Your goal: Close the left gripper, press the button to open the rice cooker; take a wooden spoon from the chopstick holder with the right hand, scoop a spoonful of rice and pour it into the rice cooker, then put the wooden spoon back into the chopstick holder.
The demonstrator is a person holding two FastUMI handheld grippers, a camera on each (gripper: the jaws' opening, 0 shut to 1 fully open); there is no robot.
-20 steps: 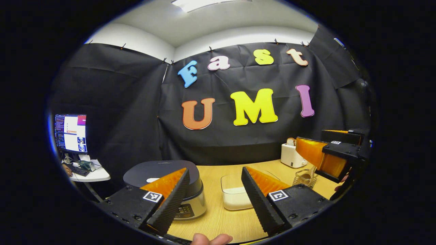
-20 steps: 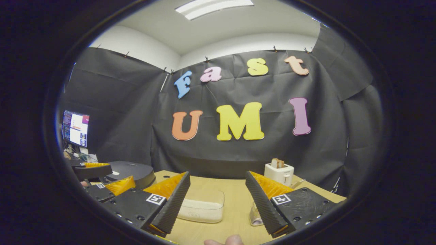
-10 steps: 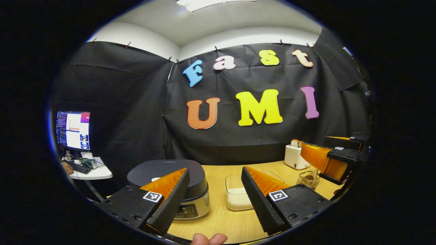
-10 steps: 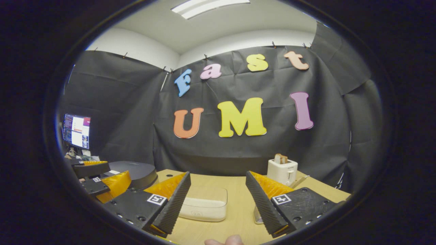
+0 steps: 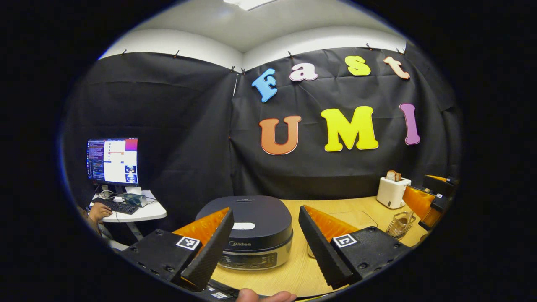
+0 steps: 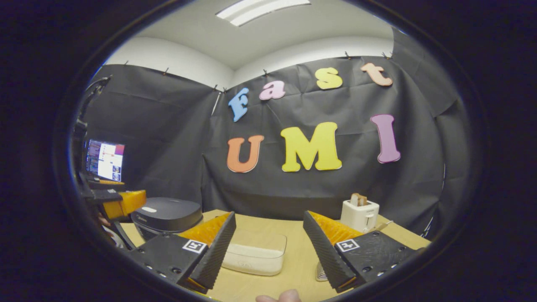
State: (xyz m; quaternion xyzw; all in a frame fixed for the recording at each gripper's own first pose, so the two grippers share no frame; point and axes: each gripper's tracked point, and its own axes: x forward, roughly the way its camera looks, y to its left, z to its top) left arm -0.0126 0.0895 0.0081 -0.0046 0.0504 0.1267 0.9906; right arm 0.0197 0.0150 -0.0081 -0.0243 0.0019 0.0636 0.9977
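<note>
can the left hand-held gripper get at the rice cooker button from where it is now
Probably yes. In the left gripper view the left hand-held gripper faces the closed rice cooker head on, with the pale lid button framed between its open fingers and nothing standing between them. It would have to shut first.

Rice cooker (image 5: 251, 226): black lid, silver base. Toaster (image 5: 392, 192): white. Table (image 5: 289, 272): light wood grain.

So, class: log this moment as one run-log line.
left hand-held gripper: open, facing rice cooker | lid: shut | right hand-held gripper: open | spoon: untaken
</note>
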